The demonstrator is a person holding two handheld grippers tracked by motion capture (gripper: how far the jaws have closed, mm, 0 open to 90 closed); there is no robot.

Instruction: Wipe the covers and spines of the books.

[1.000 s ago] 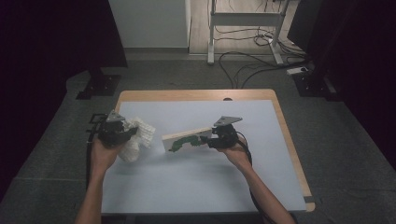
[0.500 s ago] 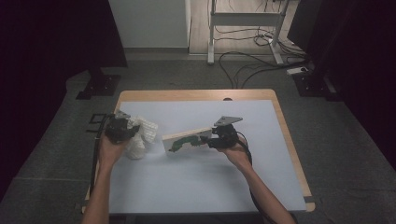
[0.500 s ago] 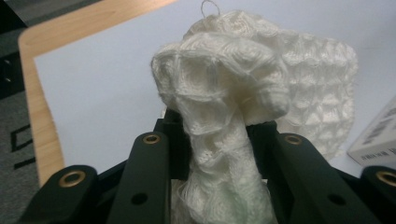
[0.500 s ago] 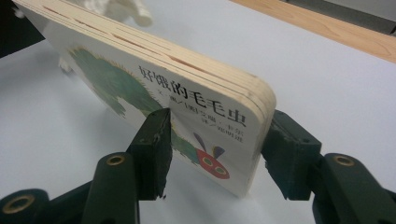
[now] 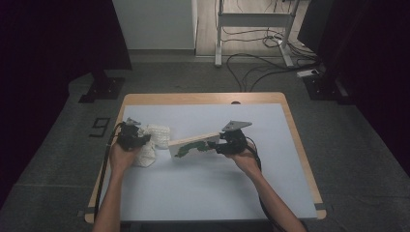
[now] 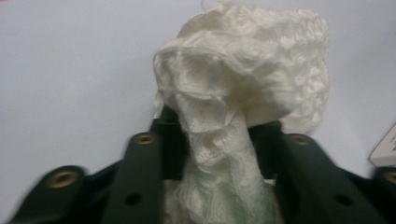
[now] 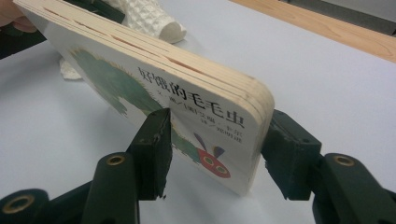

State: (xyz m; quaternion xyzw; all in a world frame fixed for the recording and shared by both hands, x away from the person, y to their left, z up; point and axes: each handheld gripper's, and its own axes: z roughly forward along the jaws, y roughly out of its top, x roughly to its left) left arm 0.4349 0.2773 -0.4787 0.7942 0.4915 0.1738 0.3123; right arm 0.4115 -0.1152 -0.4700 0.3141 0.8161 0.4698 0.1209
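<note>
A crumpled white knitted cloth (image 5: 155,138) lies on the pale blue mat at the left. My left gripper (image 5: 138,141) is at the cloth's left edge. In the left gripper view a strand of the cloth (image 6: 243,70) runs between the two black jaws of the left gripper (image 6: 217,126). The jaws have just been opening and small gaps show beside the strand. My right gripper (image 5: 215,145) is shut on the end of a thick children's board book (image 5: 191,144) with a green caterpillar cover (image 7: 154,70). It holds the book tilted, with the far end near the cloth (image 7: 154,21).
The pale blue mat (image 5: 217,193) covers a wooden table whose rim (image 5: 203,97) shows at the back and sides. Past the table are a dark floor, cables (image 5: 251,60) and a metal stand (image 5: 251,19).
My left hand has sunk toward the mat with the cloth, and its jaws have parted around it. The right hand and the book have stayed put.
</note>
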